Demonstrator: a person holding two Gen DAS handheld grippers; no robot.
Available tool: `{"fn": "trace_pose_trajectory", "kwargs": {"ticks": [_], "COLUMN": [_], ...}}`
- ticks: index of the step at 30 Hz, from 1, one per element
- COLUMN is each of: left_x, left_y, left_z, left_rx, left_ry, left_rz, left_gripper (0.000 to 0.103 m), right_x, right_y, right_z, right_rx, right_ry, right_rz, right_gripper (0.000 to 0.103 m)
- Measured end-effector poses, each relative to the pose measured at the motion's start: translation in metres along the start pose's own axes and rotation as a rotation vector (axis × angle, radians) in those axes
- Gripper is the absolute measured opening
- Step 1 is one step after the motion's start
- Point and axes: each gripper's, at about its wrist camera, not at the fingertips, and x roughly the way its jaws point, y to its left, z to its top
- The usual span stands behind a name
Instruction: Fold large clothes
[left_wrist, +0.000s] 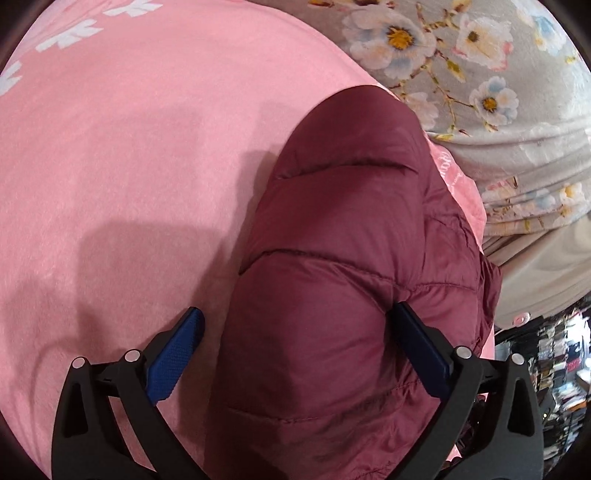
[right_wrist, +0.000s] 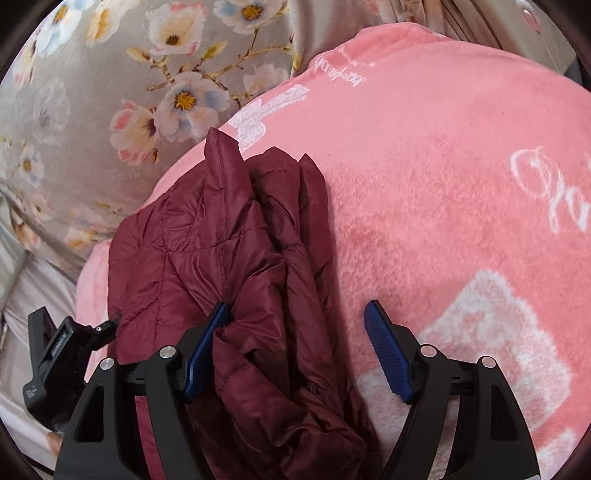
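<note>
A maroon quilted puffer jacket (left_wrist: 343, 229) lies bunched on a pink fleece blanket (left_wrist: 129, 147). My left gripper (left_wrist: 301, 332) stands open over it, and a puffed fold bulges up between the two blue pads. The right pad touches the fabric; the left pad (left_wrist: 177, 354) is over the blanket beside it. In the right wrist view the jacket (right_wrist: 207, 236) is crumpled into ridges. My right gripper (right_wrist: 295, 325) is open there, with a fold lying against its left pad (right_wrist: 207, 343) and its right pad bare above the blanket (right_wrist: 424, 184).
A grey sheet with a flower print (left_wrist: 480, 74) borders the blanket beyond the jacket (right_wrist: 92, 92). The black body of the left gripper (right_wrist: 55, 354) shows at the lower left of the right wrist view. Dark clutter (left_wrist: 554, 369) sits past the bed edge.
</note>
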Motion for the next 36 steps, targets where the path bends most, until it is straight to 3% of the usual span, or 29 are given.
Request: {"fn": "trace_pose_trajectory", "kwargs": {"ticks": [3, 4, 5, 7, 8, 9, 10, 12, 15, 24, 36], "left_x": [0.003, 0.004, 0.001, -0.005, -0.01, -0.017, -0.025, -0.038, -0.067, -0.17, -0.256], "left_y": [-0.008, -0.013, -0.018, -0.025, -0.027, -0.03, -0.032, -0.036, -0.054, -0.097, -0.083], "left_z": [-0.001, -0.002, -0.004, -0.005, -0.006, -0.005, -0.004, -0.003, -0.004, -0.018, 0.002], "left_rx": [0.023, 0.036, 0.052, 0.08, 0.09, 0.103, 0.113, 0.137, 0.22, 0.476, 0.568], "left_ry": [0.034, 0.045, 0.036, 0.027, 0.021, 0.013, 0.005, -0.008, -0.063, -0.31, -0.475], "left_rz": [-0.034, -0.044, -0.028, -0.013, -0.007, -0.007, -0.015, -0.031, -0.033, -0.034, -0.015], "left_gripper": [0.098, 0.097, 0.093, 0.083, 0.072, 0.06, 0.055, 0.041, 0.034, 0.034, 0.034], "right_x": [0.003, 0.005, 0.007, 0.004, 0.0, -0.007, -0.012, -0.027, -0.046, -0.115, -0.151], "right_y": [0.002, 0.003, 0.003, 0.005, 0.009, 0.015, 0.019, 0.032, 0.056, 0.139, 0.228], "right_z": [0.0, 0.002, 0.002, 0.003, 0.004, 0.004, 0.004, 0.004, 0.003, -0.009, -0.022], "right_rx": [-0.004, 0.001, 0.013, 0.036, 0.023, 0.005, -0.005, -0.033, -0.096, -0.302, -0.464], "right_ry": [0.004, 0.015, 0.031, 0.034, 0.024, 0.004, -0.007, -0.043, -0.098, -0.312, -0.467], "right_rz": [0.012, 0.045, 0.086, 0.11, 0.108, 0.102, 0.1, 0.101, 0.095, 0.079, 0.118], "right_gripper": [0.07, 0.054, 0.042, 0.03, 0.023, 0.021, 0.018, 0.016, 0.014, 0.014, 0.014]}}
